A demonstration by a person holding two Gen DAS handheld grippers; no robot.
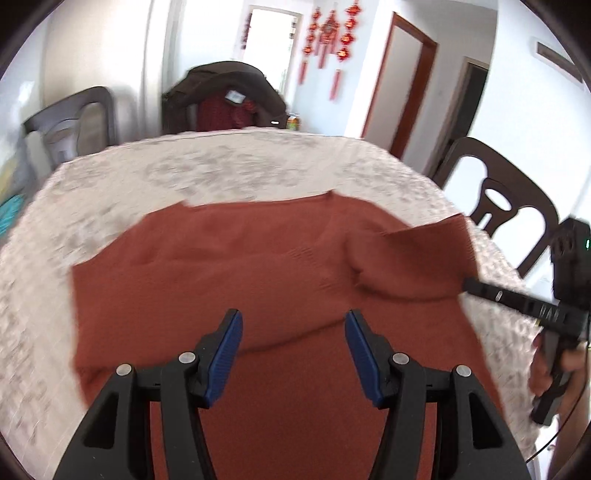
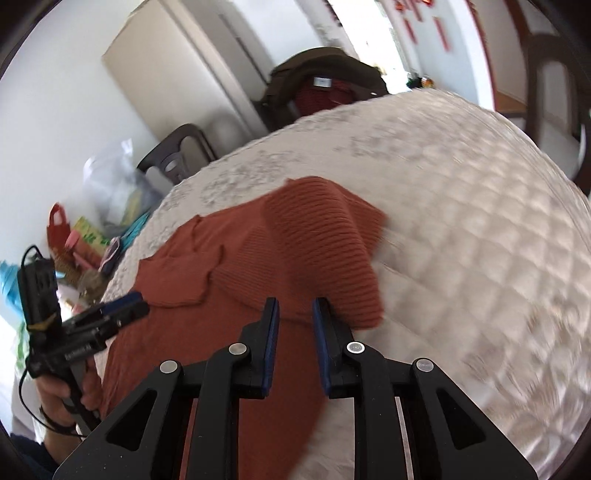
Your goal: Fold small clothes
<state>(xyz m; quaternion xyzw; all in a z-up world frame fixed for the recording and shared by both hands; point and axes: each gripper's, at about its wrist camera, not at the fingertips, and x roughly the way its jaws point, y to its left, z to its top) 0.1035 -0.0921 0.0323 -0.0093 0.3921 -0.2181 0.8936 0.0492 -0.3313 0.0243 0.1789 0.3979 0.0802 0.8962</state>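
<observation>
Rust sweater (image 1: 236, 266), seemingly under parted claws (image 1: 293, 354)

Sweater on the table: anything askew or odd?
Yes. The rust sweater lies mostly flat on the quilted tablecloth, but its right sleeve is folded in crooked and bunched, cuff humped up. No damage visible.

A lived-in home dining room: a counter under a quilted cream cloth (image 1: 221, 166), dark wooden dining chairs (image 1: 506, 206), a coat draped over one chair (image 1: 229, 81), red Chinese knot ornaments (image 1: 332, 33) on the white wall, wood-framed doorways (image 1: 410, 85).
</observation>
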